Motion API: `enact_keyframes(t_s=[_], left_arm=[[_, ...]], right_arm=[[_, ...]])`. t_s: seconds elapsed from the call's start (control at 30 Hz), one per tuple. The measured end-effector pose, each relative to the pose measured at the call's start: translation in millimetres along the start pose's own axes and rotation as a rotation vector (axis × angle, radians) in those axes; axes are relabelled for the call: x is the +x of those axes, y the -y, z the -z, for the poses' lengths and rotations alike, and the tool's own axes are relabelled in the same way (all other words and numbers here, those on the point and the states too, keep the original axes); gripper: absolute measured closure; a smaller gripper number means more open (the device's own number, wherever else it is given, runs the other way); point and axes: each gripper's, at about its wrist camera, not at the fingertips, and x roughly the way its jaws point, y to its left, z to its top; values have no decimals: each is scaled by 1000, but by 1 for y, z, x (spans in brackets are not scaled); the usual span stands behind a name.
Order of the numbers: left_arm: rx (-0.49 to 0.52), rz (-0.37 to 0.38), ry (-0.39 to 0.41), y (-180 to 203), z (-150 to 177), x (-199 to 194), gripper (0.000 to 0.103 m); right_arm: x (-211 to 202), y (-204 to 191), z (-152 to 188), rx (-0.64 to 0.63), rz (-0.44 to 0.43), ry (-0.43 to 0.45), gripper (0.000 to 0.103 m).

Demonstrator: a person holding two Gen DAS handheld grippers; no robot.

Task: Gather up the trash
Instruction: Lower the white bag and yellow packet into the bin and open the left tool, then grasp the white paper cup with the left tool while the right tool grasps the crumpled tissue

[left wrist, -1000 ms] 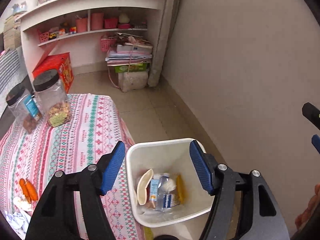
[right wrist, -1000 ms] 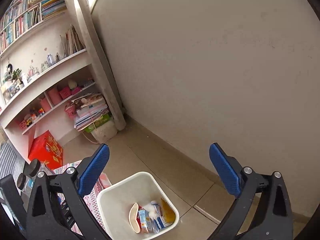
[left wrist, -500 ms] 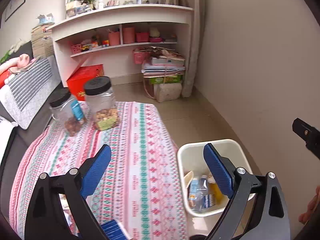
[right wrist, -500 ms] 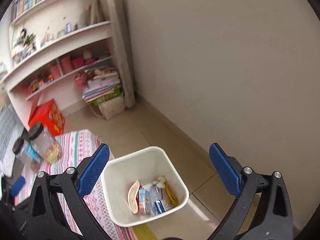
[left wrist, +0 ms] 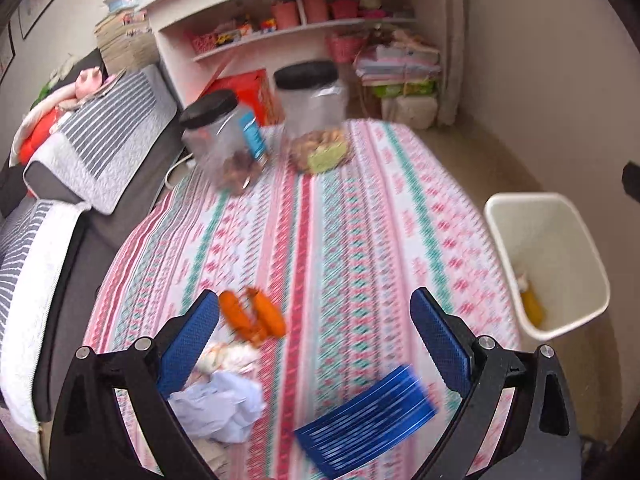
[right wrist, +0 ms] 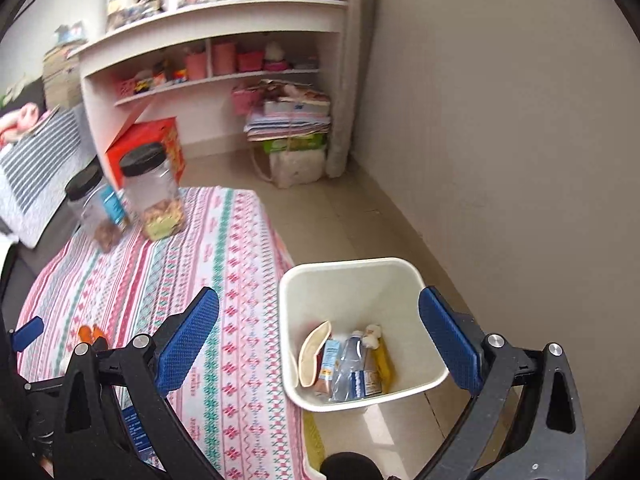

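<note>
Left wrist view is pretty smeared, so the stuff on the patterned tablecloth [left wrist: 340, 220] is hard to read. Best I can make out: a crumpled pale paper wad [left wrist: 218, 408] partly tucked behind the left gripper's [left wrist: 316, 342] near finger, some whitish scraps just above it that I can't identify, two orange wrappers [left wrist: 252, 316] lying side by side with their long axes running diagonally up-left to down-right, and a flat blue packet [left wrist: 366, 422] tilted up toward the right, cut off by blur at its lower edge. Left gripper's jaws are spread wide with nothing between them.

Right gripper [right wrist: 320, 340] is also wide open and empty, looking down on the white trash bin [right wrist: 348, 276] on the floor just beside the table. Inside: a plastic bottle [right wrist: 350, 364] lying lengthwise, a yellow item, a beige curved piece, partly overlapping. Two black-lidded jars [right wrist: 154, 196] stand at the table's far end.
</note>
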Motion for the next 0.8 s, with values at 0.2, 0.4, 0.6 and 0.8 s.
enact_keyframes(t_s=[0.2,0.4,0.6,0.8], left_arm=[[149,18,-171,-33,24,8,10],[-88,20,-323,-119,52,21,10],[-452,29,-446,-193,96,28,10],[-729,189,-369,-220,114,5,10]], right_arm=[[9,-44,5,-86,-70,-64,7],[14,-82,12,-164,-130,-100,7],[11,-119,15,-251,-163,-93,7],[15,-145,21,-295,-186,-114,7]])
